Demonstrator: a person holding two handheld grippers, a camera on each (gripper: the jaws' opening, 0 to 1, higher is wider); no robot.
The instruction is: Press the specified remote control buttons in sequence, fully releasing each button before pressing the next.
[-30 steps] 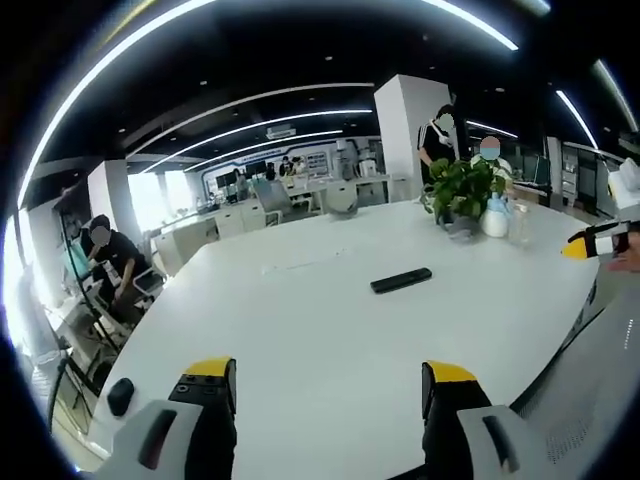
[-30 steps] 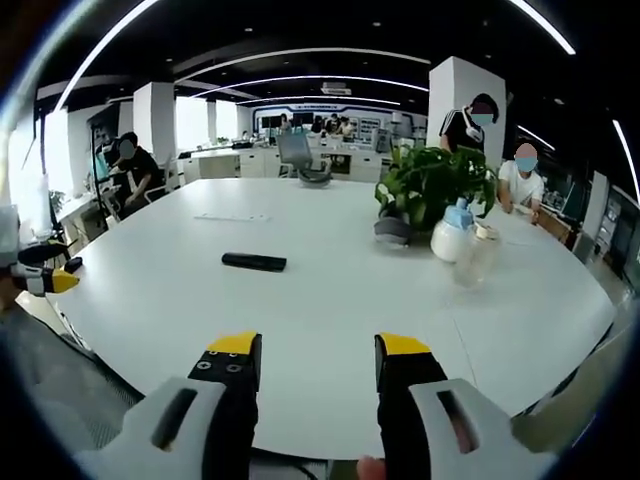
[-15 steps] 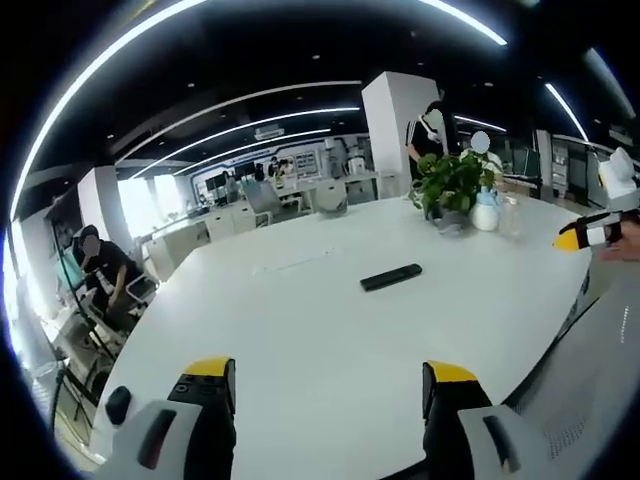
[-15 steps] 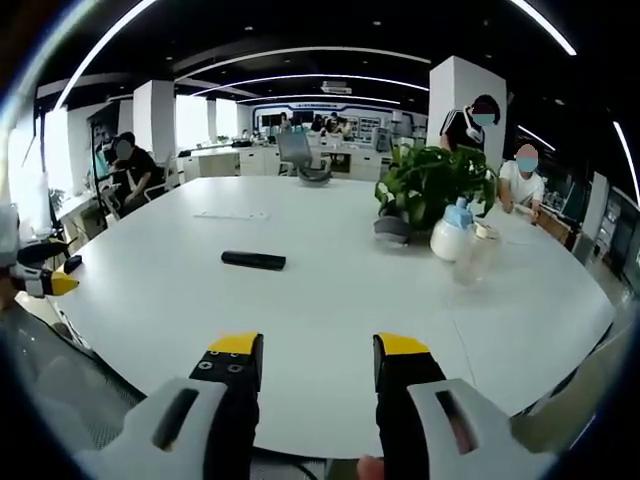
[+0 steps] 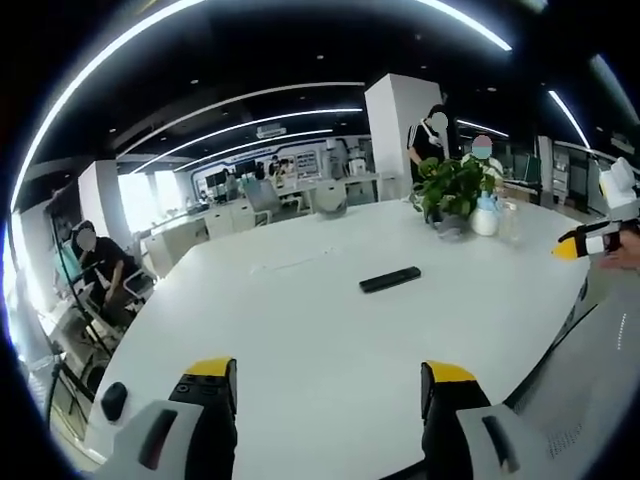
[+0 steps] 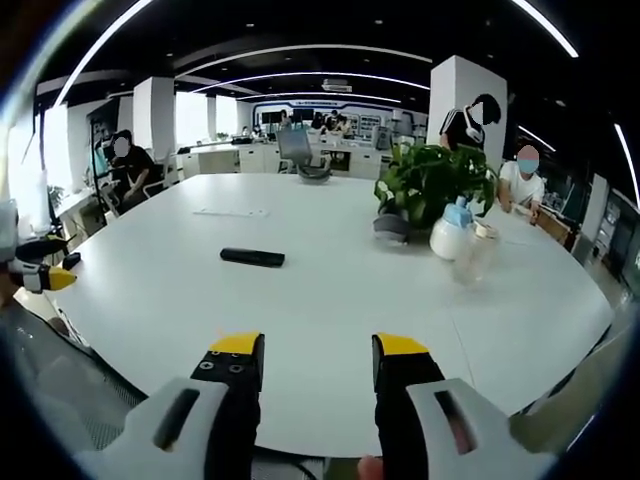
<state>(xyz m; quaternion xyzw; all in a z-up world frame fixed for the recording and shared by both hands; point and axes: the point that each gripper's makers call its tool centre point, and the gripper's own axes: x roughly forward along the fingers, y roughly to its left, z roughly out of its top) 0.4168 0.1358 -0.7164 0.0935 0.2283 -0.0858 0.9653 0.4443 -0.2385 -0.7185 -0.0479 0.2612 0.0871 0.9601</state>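
Both grippers, left (image 5: 327,385) and right (image 6: 310,358), hung released, well short of the remote (image 6: 252,257); approach called for slowness.

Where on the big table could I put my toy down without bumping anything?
Bare room: the white table between the remote and the right tool, and behind the remote. It is crowded on the right, where the potted plant, a white bottle and a clear bottle cluster.

Remote control (image 5: 390,279) (image 6: 252,257): a slim black bar lying flat on the bare white tabletop, long axis running roughly across both views. It rests alone near the table's middle, well apart from the table's near edge. Its buttons are too small to make out.
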